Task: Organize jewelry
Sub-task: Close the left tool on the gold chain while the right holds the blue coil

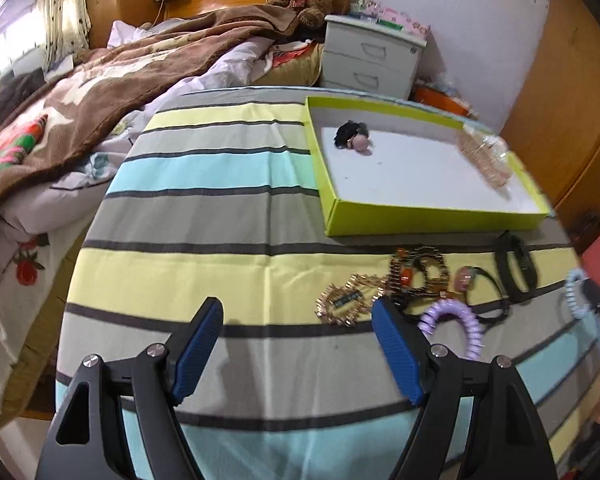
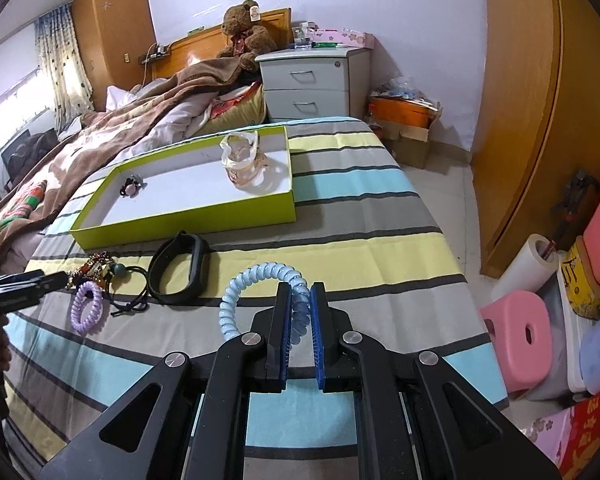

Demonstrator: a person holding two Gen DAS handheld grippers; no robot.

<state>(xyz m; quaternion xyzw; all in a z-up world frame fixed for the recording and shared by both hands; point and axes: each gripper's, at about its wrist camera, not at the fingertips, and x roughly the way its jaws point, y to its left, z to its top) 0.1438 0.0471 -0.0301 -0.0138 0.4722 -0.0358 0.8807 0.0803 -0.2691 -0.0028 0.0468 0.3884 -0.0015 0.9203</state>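
Right gripper (image 2: pixel 300 300) angled downward, pads pinching the pale blue spiral hair tie (image 2: pixel 260 280), lifted above the striped tabletop (image 2: pixel 360 248). Left gripper (image 1: pixel 298 320) angled down, fingers spread wide, empty, gold bracelet (image 1: pixel 342 304) at 1 o'clock. Green tray (image 2: pixel 188 216) at 11 o'clock from the right gripper.

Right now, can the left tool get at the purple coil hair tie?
Probably yes. The left tool is open, empty and low over the cloth, with the purple coil hair tie just beside its right finger; nothing covers it, though a black cord lies alongside.
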